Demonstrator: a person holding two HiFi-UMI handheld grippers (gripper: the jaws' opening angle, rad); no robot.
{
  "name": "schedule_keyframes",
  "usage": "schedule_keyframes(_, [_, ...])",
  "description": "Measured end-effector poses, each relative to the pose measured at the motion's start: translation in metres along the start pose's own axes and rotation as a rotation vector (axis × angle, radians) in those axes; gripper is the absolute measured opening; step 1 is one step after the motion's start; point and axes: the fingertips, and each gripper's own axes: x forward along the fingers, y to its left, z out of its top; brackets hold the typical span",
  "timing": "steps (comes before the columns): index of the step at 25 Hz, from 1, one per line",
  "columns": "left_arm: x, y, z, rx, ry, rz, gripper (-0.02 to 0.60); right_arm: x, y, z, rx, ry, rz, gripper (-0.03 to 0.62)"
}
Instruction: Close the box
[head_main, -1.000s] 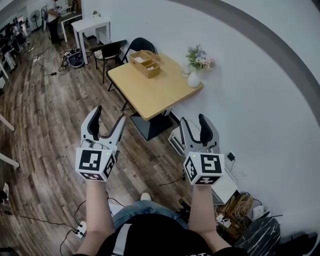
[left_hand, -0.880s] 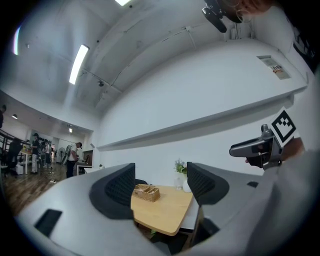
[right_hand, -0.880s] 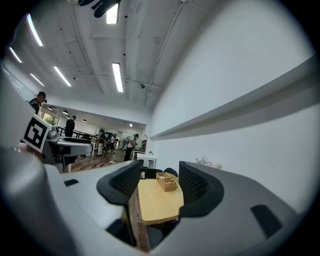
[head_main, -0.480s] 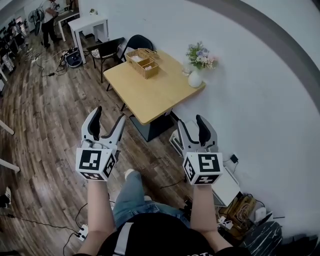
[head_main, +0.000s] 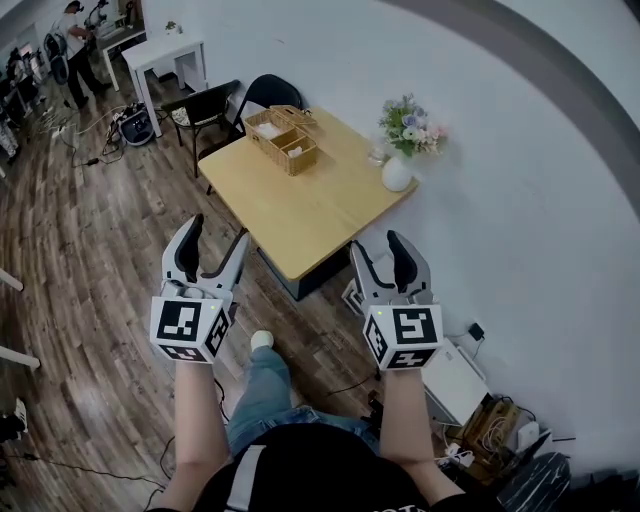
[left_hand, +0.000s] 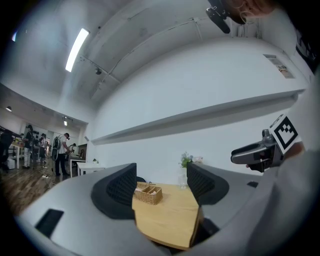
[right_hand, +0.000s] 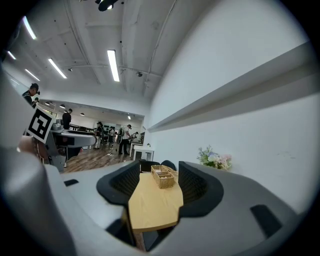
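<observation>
Jaws apart and empty, the left gripper (head_main: 216, 236) and right gripper (head_main: 378, 246) hover well apart from the open woven wicker box (head_main: 283, 140)
It sits at the far end of a light wooden table (head_main: 310, 215); a one-sided push on its lid would likely slide it toward the edge

I stand on a dark plank floor (head_main: 90, 250) beside a white wall (head_main: 520, 150) crossed by a grey band (head_main: 560, 75). A pale wooden tabletop (head_main: 300, 205) stands by that wall, with two black chairs (head_main: 212, 100) at its far end. Beyond them is a small white table (head_main: 170, 50). Cables (head_main: 95, 140) trail on the floor. Strip lights (right_hand: 113, 65) run along the white ceiling (right_hand: 145, 35).
</observation>
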Motion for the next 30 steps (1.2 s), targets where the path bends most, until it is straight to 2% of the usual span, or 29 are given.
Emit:
schedule_keyframes(6, [0.061, 0.061, -0.010, -0.023, 0.008, -0.005, 0.307, 0.081, 0.013, 0.010, -0.029, 0.005, 0.029, 0.252])
schedule_keyframes(16, [0.181, 0.127, -0.038, -0.065, 0.033, -0.090, 0.307, 0.199, -0.008, 0.007, -0.018, 0.065, -0.025, 0.252])
schedule_keyframes(21, [0.232, 0.155, -0.053, -0.059, 0.054, -0.134, 0.307, 0.256, -0.015, 0.001, 0.015, 0.088, -0.046, 0.252])
schedule_keyframes(26, [0.270, 0.189, -0.072, -0.108, 0.070, -0.132, 0.307, 0.307, -0.012, -0.005, 0.024, 0.121, -0.035, 0.252])
schedule_keyframes(30, [0.291, 0.200, -0.096, -0.126, 0.115, -0.125, 0.307, 0.336, -0.023, -0.013, 0.030, 0.153, -0.020, 0.252])
